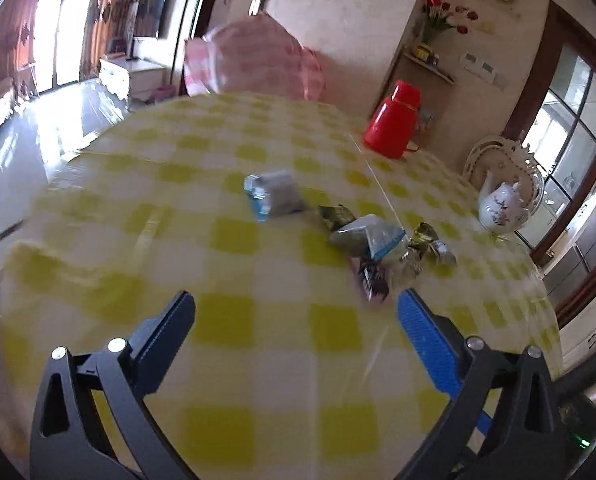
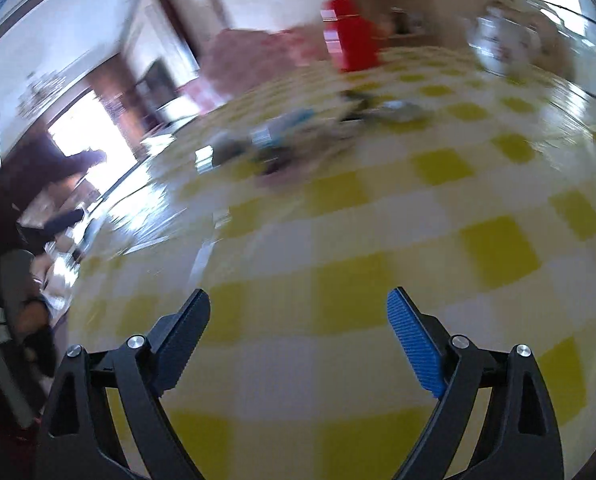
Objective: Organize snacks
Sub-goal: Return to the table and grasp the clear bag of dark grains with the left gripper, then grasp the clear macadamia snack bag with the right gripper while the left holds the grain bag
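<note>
Left wrist view: nearest me is my left tool point(image 1: 296, 306), pads spread wide, nothing between them, angled down over the table point(image 1: 258, 360) with its yellow-and-white check cloth. Released, touching nothing. Snacks lie past the tips, toward the far right of the cloth: a grey-blue packet point(image 1: 274, 197) alone near the middle, then a loose cluster just right of it with a clear pouch with blue edge point(image 1: 371, 238), a dark wrapper point(image 1: 373, 280) closest to my right pad, and gold foil wrappers point(image 1: 427, 244). Dark wrapper sits just beyond the right pad tip, apart from it. Red thermos jug point(image 1: 393, 120) stands upright at the far edge, white teapot point(image 1: 499, 208) at the right edge. Pink cloth cover point(image 1: 258, 56) behind the table.

Right wrist view: heavy blur, whole picture tilted. Right tool point(image 2: 298, 306) nearest, pads wide apart, empty, hanging over bare check cloth, pitched downward. Snack pile point(image 2: 294, 136) is a smeared streak well beyond the tips, mid-table. Thermos and teapot smeared along the far edge. At the left edge something dark and blurred, can't tell what.
</note>
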`<state>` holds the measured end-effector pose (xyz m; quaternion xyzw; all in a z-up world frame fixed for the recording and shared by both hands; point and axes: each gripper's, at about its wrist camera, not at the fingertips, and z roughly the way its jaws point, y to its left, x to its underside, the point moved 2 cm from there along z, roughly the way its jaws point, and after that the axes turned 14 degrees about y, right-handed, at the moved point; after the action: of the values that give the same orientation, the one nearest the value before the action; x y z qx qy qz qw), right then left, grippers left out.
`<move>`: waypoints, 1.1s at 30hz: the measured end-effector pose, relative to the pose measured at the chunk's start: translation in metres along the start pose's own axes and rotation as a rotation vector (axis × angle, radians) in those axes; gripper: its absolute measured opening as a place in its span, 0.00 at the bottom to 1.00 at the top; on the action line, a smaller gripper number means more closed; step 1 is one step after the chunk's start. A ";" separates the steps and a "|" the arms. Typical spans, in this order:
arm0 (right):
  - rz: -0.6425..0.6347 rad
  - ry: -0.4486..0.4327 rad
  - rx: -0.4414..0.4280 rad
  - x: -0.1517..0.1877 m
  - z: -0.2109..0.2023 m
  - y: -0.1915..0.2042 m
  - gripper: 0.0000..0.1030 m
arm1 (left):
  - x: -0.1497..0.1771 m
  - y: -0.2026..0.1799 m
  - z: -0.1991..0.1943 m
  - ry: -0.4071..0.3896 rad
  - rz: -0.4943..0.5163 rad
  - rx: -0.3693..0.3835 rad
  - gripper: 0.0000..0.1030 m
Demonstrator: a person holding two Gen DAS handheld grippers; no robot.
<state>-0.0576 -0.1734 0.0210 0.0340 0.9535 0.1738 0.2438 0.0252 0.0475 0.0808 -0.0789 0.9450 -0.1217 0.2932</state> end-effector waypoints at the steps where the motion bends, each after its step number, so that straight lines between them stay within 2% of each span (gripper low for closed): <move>1: 0.031 0.009 0.015 -0.011 0.005 -0.014 0.85 | -0.008 -0.004 0.024 0.018 -0.025 0.012 0.98; 4: 0.069 0.009 0.062 -0.030 0.012 -0.039 0.85 | -0.029 -0.007 0.072 0.078 -0.099 0.113 0.98; 6: 0.105 0.005 0.048 -0.044 0.021 -0.051 0.85 | -0.045 -0.012 0.095 0.117 -0.104 0.134 0.98; 8: 0.142 0.008 -0.007 -0.050 0.028 -0.056 0.85 | -0.062 -0.027 0.119 0.154 -0.039 0.102 0.98; 10: 0.152 -0.001 -0.017 -0.051 0.027 -0.058 0.85 | -0.076 -0.040 0.136 0.165 0.011 0.062 0.98; 15: 0.149 -0.030 -0.015 -0.050 0.022 -0.057 0.85 | -0.108 -0.057 0.174 0.188 0.006 0.020 0.98; 17: 0.155 -0.027 -0.014 -0.051 0.022 -0.057 0.85 | -0.113 -0.066 0.191 0.235 0.036 0.008 0.98; 19: 0.159 -0.022 -0.018 -0.052 0.022 -0.057 0.85 | -0.114 -0.077 0.209 0.310 0.101 0.051 0.98; 21: 0.157 -0.020 -0.020 -0.051 0.021 -0.057 0.85 | -0.109 -0.081 0.212 0.305 0.154 0.041 0.98; 22: 0.156 -0.020 -0.021 -0.051 0.021 -0.057 0.85 | -0.104 -0.085 0.213 0.306 0.213 0.020 0.98; 24: 0.156 -0.026 -0.025 -0.050 0.020 -0.057 0.85 | -0.094 -0.088 0.208 0.300 0.300 -0.013 0.81; 25: 0.158 -0.028 -0.028 -0.050 0.020 -0.057 0.85 | -0.091 -0.081 0.200 0.298 0.293 0.040 0.61; 26: 0.163 -0.031 -0.034 -0.049 0.019 -0.059 0.85 | -0.091 -0.075 0.195 0.309 0.258 0.078 0.54; 28: 0.170 -0.035 -0.042 -0.047 0.017 -0.060 0.85 | -0.087 -0.051 0.180 0.313 0.199 0.136 0.46; 31: 0.164 -0.041 -0.039 -0.046 0.016 -0.058 0.85 | -0.079 -0.021 0.155 0.282 0.174 0.129 0.45; 33: 0.146 -0.041 -0.024 -0.047 0.017 -0.054 0.85 | -0.076 0.000 0.147 0.267 0.138 0.150 0.45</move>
<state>-0.0072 -0.2251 0.0092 0.1042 0.9411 0.2020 0.2502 0.1710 0.0372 0.0042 0.0250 0.9670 -0.1810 0.1776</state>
